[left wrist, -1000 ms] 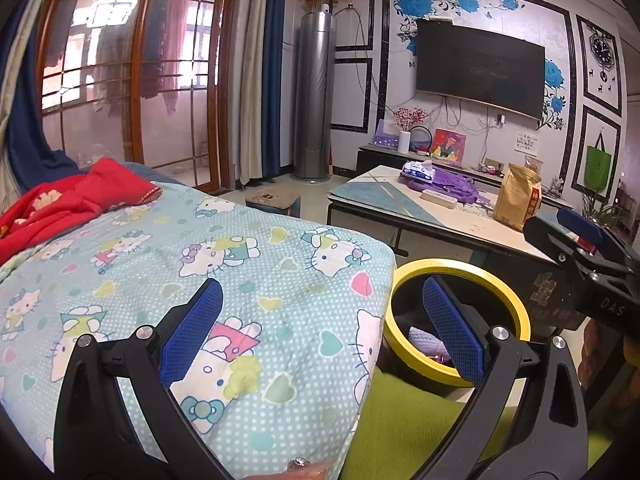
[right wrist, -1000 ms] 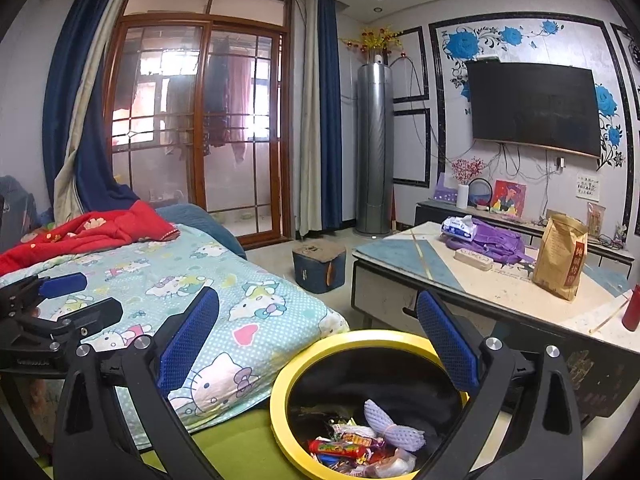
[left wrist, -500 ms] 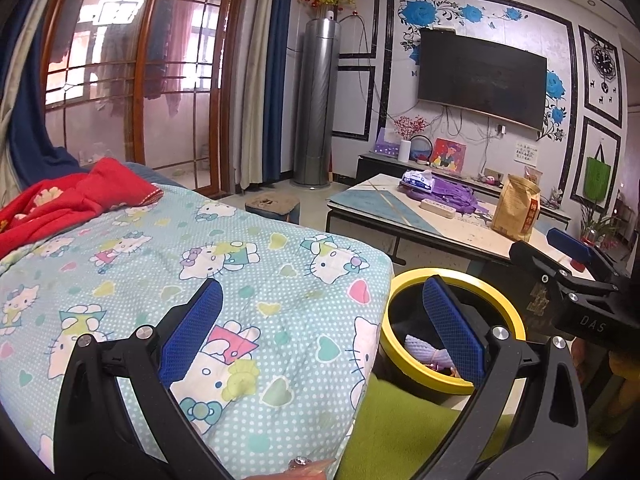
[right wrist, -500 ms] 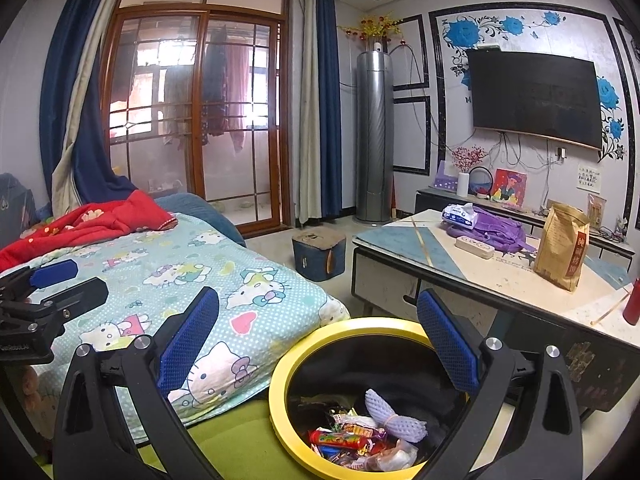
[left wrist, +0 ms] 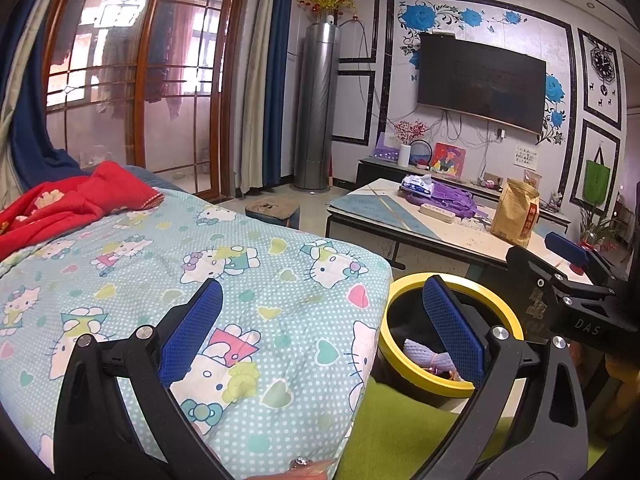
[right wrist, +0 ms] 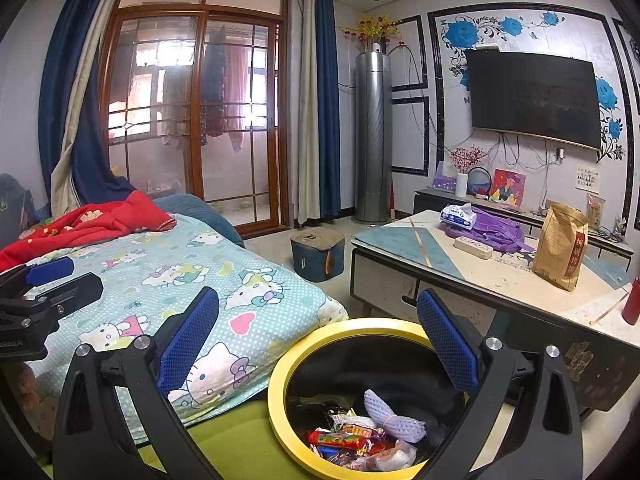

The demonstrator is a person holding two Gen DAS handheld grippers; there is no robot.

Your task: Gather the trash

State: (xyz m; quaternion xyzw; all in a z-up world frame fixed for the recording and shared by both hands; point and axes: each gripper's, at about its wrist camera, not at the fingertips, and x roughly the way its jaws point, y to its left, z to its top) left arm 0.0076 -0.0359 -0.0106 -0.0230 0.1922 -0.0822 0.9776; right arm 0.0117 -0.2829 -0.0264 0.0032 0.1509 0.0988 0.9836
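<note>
Sitting down by the foot of the cartoon-cat bedspread (right wrist: 224,280) was the yellow-rimmed bin (right wrist: 280,368), with candy wrappers (right wrist: 340,438) and a purple foam net (right wrist: 394,416) piled inside. Right gripper (right wrist: 318,344) hung just over it, jaws spread wide, nothing in them. Left gripper (left wrist: 320,326) was over the bedspread edge, also wide and empty. Coffee table (right wrist: 500,280) with a brown bag (right wrist: 560,248) stood just beyond.

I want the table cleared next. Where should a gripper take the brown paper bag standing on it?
Probably across the brown paper bag near its folded top, coming from above or the front: it stands upright on the low table, and its narrow upper edge looks thin enough for open jaws.
</note>
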